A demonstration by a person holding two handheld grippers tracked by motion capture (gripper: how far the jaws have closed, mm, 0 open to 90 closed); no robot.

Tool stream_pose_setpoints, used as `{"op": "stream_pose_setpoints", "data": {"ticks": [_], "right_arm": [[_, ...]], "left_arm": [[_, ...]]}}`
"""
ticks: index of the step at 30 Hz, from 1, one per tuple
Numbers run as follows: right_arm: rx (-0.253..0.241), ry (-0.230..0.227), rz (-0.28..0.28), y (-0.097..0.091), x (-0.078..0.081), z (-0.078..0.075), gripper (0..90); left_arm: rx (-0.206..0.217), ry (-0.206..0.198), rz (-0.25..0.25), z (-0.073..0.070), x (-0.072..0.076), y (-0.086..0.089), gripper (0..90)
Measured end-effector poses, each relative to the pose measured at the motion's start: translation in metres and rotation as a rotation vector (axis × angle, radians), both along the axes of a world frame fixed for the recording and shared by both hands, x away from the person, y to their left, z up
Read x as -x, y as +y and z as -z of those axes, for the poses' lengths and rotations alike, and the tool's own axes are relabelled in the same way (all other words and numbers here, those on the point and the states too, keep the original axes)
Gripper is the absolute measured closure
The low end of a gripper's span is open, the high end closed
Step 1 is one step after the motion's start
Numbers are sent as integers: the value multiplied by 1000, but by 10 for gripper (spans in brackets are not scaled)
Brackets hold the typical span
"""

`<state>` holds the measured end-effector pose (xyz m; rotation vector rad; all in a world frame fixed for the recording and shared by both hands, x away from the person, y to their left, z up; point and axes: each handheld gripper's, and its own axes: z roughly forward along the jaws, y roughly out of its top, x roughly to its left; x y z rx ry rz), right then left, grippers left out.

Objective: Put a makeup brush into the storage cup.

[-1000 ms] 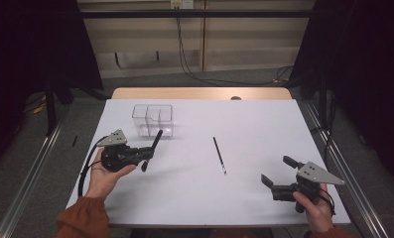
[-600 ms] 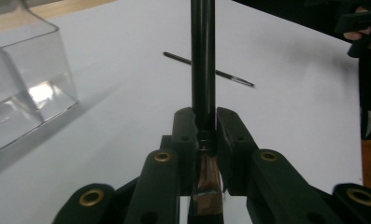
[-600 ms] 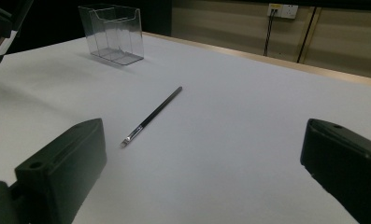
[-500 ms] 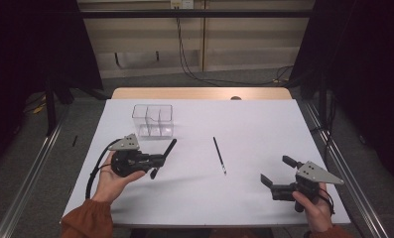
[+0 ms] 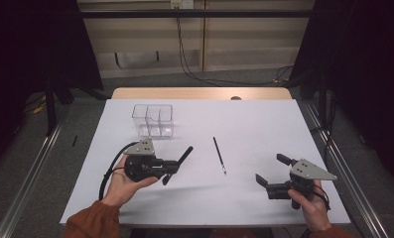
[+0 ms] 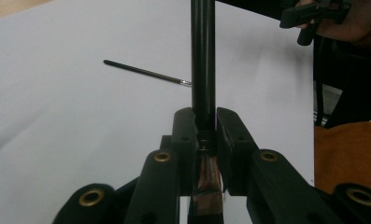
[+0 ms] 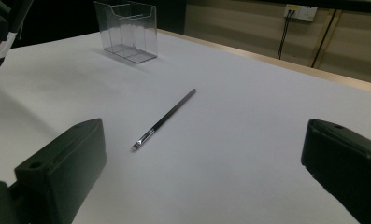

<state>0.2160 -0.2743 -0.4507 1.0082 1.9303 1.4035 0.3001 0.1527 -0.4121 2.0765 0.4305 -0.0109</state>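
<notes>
My left gripper (image 5: 172,167) is shut on a thick black brush handle (image 5: 183,156), held above the white table (image 5: 254,124) left of centre. In the left gripper view the handle (image 6: 203,60) rises straight up from between the closed jaws (image 6: 204,126), with a coppery band below them. A thin black brush (image 5: 219,155) lies flat mid-table, also in the left gripper view (image 6: 146,72) and the right gripper view (image 7: 167,117). My right gripper (image 5: 272,170) rests at the front right, open with nothing between its jaws (image 7: 204,154).
A clear plastic organiser (image 5: 153,120) with several compartments stands at the back left of the table and shows in the right gripper view (image 7: 126,30). A cable trails from the left gripper (image 5: 107,171). The table's wooden far edge (image 5: 199,93) borders dark floor.
My left hand has carried the black handle to the right and nearer the front edge, away from the organiser. The right gripper and the thin brush have stayed put.
</notes>
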Motion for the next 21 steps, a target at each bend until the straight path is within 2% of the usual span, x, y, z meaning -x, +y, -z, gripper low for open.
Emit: {"op": "stream_pose_setpoints", "data": {"ticks": [5, 8, 10, 14, 17, 21], "right_arm": [[0, -9, -37, 9, -2, -4, 0], [-14, 3, -69, 16, -6, -7, 0], [-22, 15, -99, 22, -9, -8, 0], [-10, 18, -143, 31, -14, -12, 0], [2, 44, -182, 35, -17, -15, 3], [30, 49, -220, 41, -22, -18, 7]], "left_arm": [[-10, 8, 27, -1, 2, -9, 786], [5, 1, 47, -8, 3, -13, 786], [-4, 0, 54, -10, 4, -16, 786], [-59, -5, 94, -11, 7, -26, 786], [-80, 1, 122, -12, 7, -33, 786], [-102, 18, 143, -15, 5, -38, 786]]}}
